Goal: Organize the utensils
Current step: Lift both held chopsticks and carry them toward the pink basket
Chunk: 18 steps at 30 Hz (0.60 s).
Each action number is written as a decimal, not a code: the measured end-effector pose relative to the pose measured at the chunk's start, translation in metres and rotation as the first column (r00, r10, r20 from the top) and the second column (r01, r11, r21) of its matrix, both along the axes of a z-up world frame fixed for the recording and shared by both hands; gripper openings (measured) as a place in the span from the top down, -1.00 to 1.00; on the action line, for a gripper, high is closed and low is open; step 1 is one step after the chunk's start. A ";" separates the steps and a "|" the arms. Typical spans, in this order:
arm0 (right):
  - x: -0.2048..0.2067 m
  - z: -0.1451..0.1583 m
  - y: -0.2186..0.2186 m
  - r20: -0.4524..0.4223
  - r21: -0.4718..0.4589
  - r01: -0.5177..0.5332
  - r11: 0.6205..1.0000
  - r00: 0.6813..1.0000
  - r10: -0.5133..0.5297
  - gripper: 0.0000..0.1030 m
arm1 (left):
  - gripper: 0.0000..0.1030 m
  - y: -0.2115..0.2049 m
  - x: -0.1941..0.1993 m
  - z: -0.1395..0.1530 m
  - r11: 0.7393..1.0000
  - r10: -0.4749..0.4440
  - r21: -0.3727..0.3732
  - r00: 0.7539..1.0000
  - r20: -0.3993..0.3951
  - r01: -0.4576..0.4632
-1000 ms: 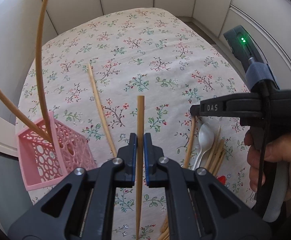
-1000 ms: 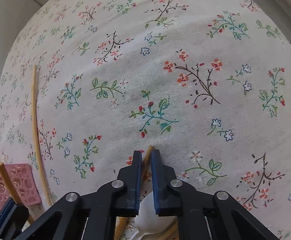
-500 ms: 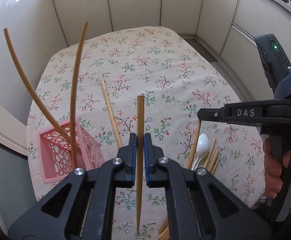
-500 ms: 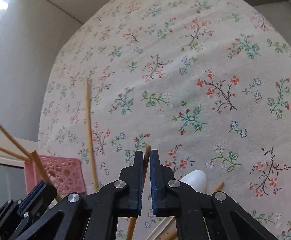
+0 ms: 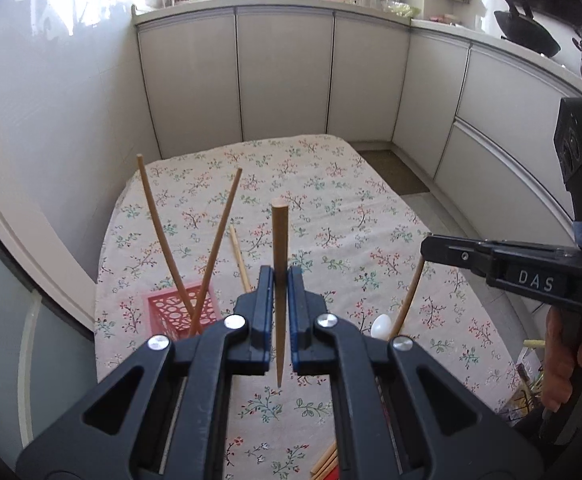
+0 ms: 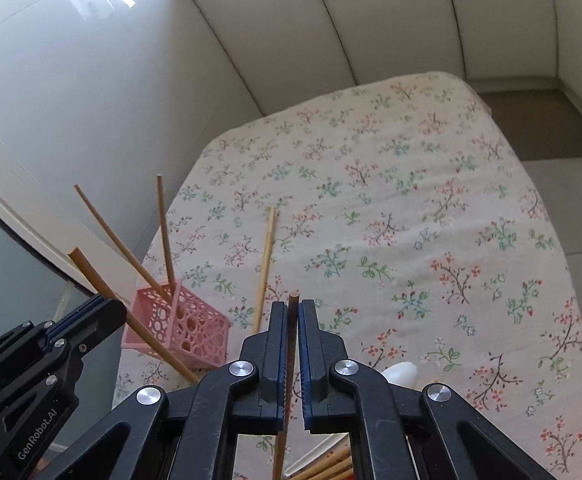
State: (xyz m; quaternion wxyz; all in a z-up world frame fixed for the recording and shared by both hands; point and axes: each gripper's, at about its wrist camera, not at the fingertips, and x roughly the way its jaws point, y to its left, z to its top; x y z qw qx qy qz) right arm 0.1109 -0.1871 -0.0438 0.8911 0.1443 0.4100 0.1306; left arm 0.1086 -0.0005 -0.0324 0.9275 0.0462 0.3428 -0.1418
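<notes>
Left wrist: left gripper [image 5: 279,280] fingers clamp chopstick [image 5: 279,240], long axis upright; right gripper [image 6: 293,312] pinches second chopstick [image 6: 291,356] likewise

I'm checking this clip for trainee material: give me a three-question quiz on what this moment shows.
1. True or false: both tongs, left and right, are shut on a chopstick.
2. How many chopsticks stand in the pink basket?
3. The loose chopstick on the tablecloth lies: A) inside the basket B) beside the basket C) across the white spoon.

Key: 1 true; 2 two; 3 B.
</notes>
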 end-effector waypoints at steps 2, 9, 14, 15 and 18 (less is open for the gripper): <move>-0.004 0.010 0.004 0.035 -0.020 -0.001 1.000 0.999 0.001 0.92 | 0.85 0.002 -0.005 0.009 1.000 0.005 -0.022 0.999 0.034 -0.004; -0.008 0.036 0.009 0.108 -0.025 0.004 1.000 0.994 -0.001 0.92 | 0.85 0.014 -0.022 0.043 0.996 0.025 -0.087 0.989 0.144 -0.013; -0.014 0.061 0.011 0.172 -0.001 0.006 1.000 0.985 -0.006 0.92 | 0.85 0.025 -0.032 0.065 0.992 0.062 -0.118 0.972 0.225 -0.036; -0.015 0.065 0.011 0.183 0.004 0.005 1.000 0.983 -0.006 0.92 | 0.85 0.027 -0.033 0.068 0.992 0.070 -0.120 0.969 0.238 -0.043; -0.017 0.076 0.014 0.206 0.020 -0.003 1.000 0.979 -0.001 0.92 | 0.85 0.035 -0.032 0.072 0.990 0.104 -0.118 0.959 0.265 -0.075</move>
